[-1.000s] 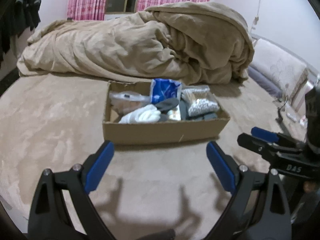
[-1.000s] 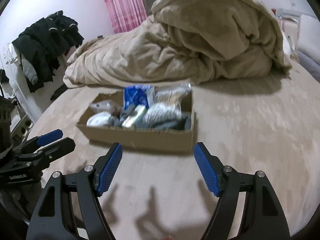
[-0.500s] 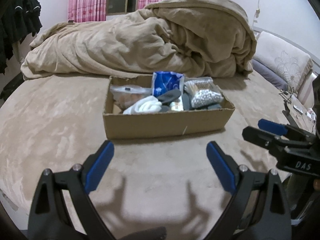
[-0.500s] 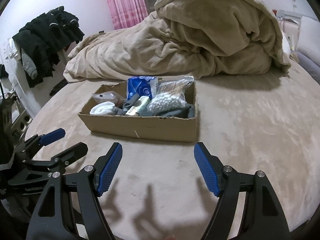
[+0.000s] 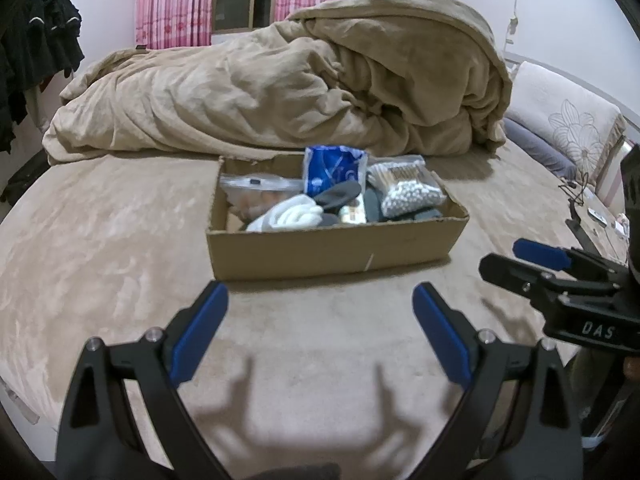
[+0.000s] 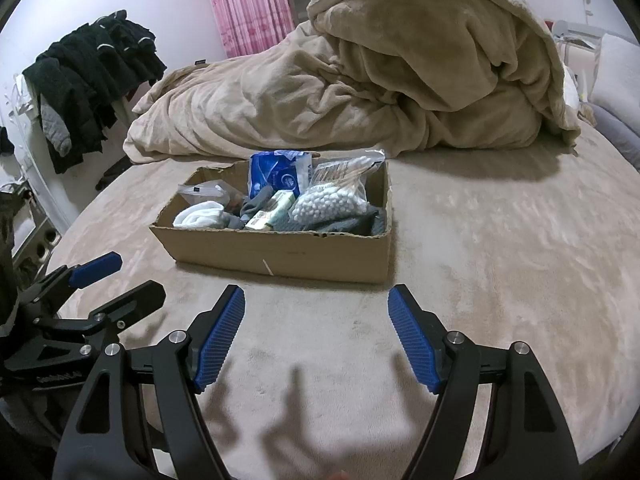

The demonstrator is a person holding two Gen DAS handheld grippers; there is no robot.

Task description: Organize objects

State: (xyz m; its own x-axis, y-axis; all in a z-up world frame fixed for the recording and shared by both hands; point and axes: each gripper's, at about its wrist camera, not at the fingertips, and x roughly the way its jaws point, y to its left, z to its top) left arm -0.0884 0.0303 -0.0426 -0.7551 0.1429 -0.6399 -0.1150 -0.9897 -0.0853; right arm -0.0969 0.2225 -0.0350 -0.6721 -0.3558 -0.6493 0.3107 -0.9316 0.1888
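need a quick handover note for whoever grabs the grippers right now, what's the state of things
Left gripper: open, empty, above the bed short of the box.
Right gripper: open, empty, also short of the box.
Cardboard box sits on the tan bed cover, in front of the bunched duvet.
In the box: blue packet standing at the back, bag of cotton swabs, white socks, clear zip bag, grey cloth, small carton.
Done: nothing picked up that the views show.
Left: choose an item, reach in, sort the contents.
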